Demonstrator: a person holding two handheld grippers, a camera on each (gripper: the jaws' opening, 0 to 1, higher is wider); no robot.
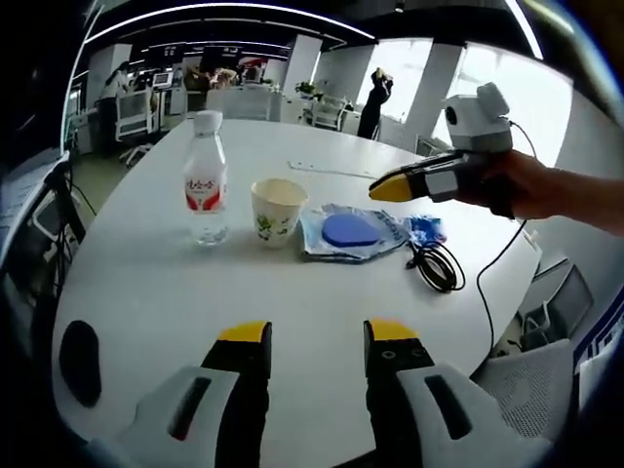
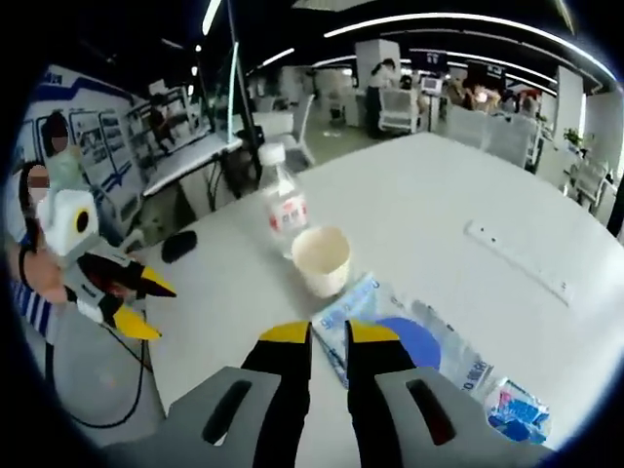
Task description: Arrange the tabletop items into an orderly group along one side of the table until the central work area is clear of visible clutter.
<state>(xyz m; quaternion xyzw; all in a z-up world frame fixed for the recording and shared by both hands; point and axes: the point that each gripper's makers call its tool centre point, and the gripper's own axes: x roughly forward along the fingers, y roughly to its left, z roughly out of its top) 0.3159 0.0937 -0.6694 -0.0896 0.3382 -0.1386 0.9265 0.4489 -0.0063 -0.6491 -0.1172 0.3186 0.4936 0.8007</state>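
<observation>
Water bottle [image 1: 207, 177], paper cup [image 1: 277, 211], blue packet [image 1: 351, 234] and black cable [image 1: 437, 265] sit in a row mid-table [image 1: 146, 292]. Left gripper [image 1: 317, 341] jaws apart, empty. Right gripper [image 2: 328, 333] jaws nearly closed, empty, above the packet's edge.

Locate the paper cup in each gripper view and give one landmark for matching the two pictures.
Left gripper view: the paper cup stands left of centre, between the water bottle and the plastic bag.
Right gripper view: the paper cup stands at centre, just above the right gripper.
Shared landmark: the water bottle, right beside the cup in both.
</observation>
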